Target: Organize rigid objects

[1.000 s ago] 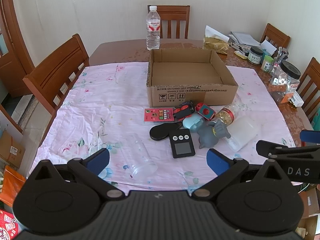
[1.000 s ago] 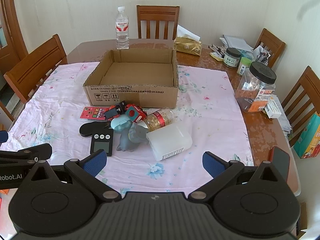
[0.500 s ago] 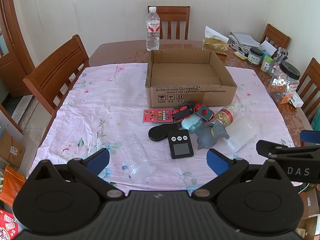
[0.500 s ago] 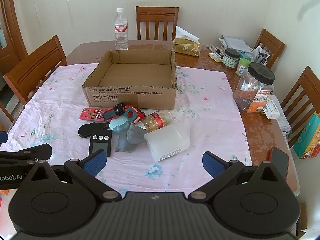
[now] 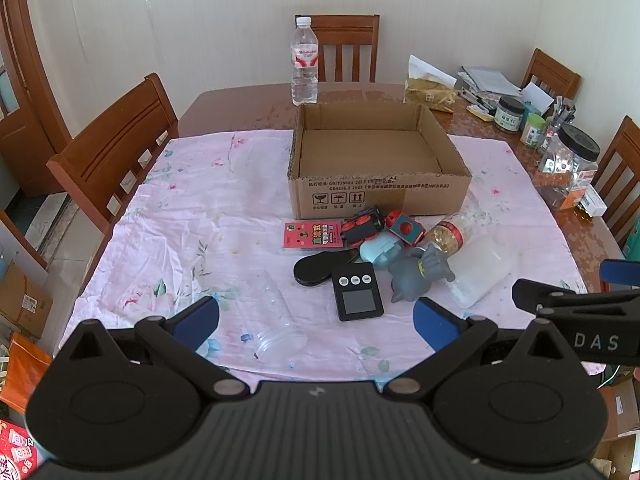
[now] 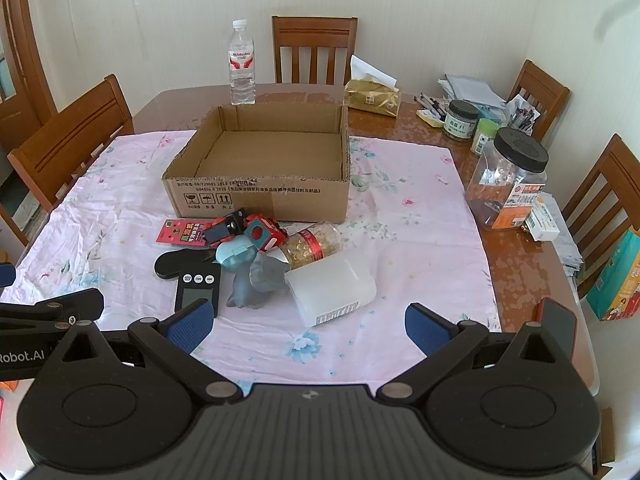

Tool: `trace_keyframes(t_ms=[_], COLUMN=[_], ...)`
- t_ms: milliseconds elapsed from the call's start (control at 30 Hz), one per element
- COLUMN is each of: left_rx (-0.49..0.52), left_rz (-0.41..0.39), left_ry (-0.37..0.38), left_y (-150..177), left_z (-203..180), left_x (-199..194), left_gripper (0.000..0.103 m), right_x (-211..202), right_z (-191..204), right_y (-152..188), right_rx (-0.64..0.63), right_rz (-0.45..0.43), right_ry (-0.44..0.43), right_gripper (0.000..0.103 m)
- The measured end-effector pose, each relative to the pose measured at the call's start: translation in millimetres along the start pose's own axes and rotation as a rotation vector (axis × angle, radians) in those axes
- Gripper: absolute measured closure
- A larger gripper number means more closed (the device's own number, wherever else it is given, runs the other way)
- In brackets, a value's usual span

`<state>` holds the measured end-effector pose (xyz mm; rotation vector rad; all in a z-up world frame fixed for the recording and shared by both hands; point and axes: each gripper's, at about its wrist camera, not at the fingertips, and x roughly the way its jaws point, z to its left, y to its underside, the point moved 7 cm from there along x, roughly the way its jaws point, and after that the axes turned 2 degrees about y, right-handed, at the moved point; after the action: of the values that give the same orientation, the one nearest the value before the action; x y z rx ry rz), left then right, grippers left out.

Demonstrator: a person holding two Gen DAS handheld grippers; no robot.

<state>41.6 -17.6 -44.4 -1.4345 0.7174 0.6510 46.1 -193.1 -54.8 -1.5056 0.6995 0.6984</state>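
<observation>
An open, empty cardboard box (image 5: 376, 196) (image 6: 260, 196) stands mid-table on a pink floral cloth (image 5: 192, 216). In front of it lies a heap: a red card (image 5: 312, 235), a red toy car (image 5: 362, 226), a red cube (image 5: 406, 229), a blue toy (image 5: 380, 249), a grey figurine (image 5: 416, 278) (image 6: 260, 280), a black scale (image 5: 358, 291) (image 6: 198, 286), a black oval case (image 5: 316, 268), a gold-filled bottle (image 6: 314, 245) and a white container (image 6: 330, 286). A clear cup (image 5: 276, 318) lies apart. My left gripper (image 5: 316, 322) and right gripper (image 6: 306, 326) hover open near the table's front edge, holding nothing.
A water bottle (image 5: 305, 62) stands behind the box. Jars (image 6: 508, 180), pens, papers and a gold tissue pack (image 6: 372, 98) crowd the right side of the wooden table. Wooden chairs (image 5: 116, 148) surround it. An orange phone (image 6: 556, 330) lies at the table's right front corner.
Both views have shifted slightly, with the box and heap sitting a little lower and nearer in frame. Both grippers stay open, and no object has moved.
</observation>
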Motion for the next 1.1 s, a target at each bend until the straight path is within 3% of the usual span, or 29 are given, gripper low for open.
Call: trace_keyframes(t_ms=[667,867,1100], left_rx=[0.016,0.041,0.102], left_rz=[-0.024,-0.065,-0.042], left_ry=[0.019,0.086,0.14], left_y=[-3,1,16], left_z=[-14,-16,-7], left_x=[-3,6,29], left_gripper=[0.0,0.0,0.0], right_x=[-6,-1,18], right_z=[-10,-12,-5], right_y=[-4,-2,6], right_rx=[-0.007,-0.01,-0.012], right_rz=[-0.027,-0.055,-0.058], right_ry=[-0.015,-0.04,-0.083], right_gripper=[0.0,0.0,0.0])
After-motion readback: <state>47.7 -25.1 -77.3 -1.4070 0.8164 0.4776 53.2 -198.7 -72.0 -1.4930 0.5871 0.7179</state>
